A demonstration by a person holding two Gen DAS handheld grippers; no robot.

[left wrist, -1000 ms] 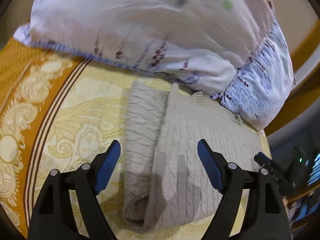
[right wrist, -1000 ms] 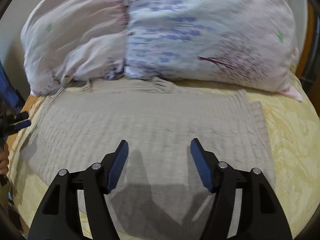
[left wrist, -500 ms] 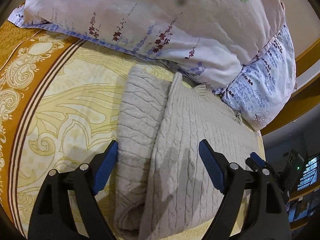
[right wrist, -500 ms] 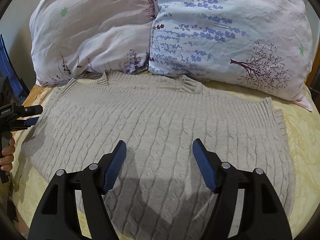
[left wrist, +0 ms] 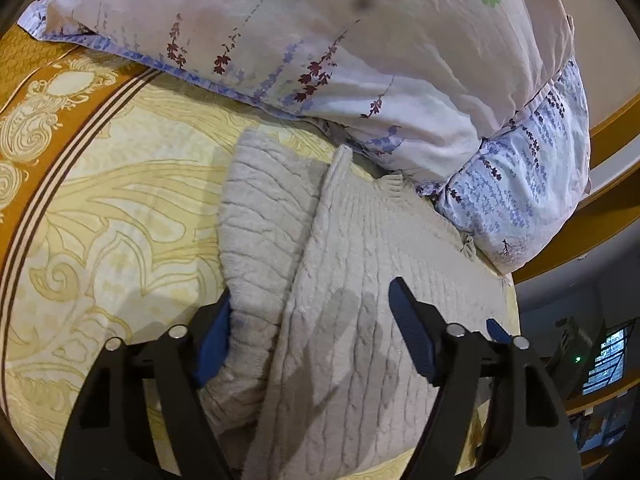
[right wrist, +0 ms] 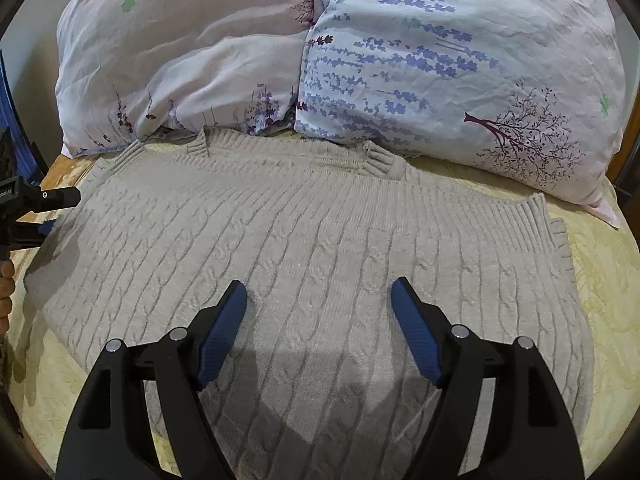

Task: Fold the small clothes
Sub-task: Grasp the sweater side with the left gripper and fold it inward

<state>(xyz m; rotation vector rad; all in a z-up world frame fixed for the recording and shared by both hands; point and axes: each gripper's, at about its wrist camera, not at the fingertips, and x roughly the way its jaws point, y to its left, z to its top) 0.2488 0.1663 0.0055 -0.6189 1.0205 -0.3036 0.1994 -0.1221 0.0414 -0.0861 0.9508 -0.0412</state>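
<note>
A beige cable-knit sweater lies flat on the bed, neckline toward the pillows. In the left wrist view the sweater shows a folded layer, with a sleeve part lying beside and under its edge. My left gripper is open and low over that folded edge, its left finger against the sleeve fabric. My right gripper is open just above the sweater's lower middle, holding nothing. The left gripper's tip shows at the right wrist view's left edge.
Two floral pillows lie against the sweater's neckline; they also show in the left wrist view. A yellow patterned bedspread with an orange border covers the bed. The bed edge and dark room lie to the right.
Both grippers have moved lower and closer to the sweater. The left gripper's left finger now touches the sleeve fold. The sweater itself has not shifted.
</note>
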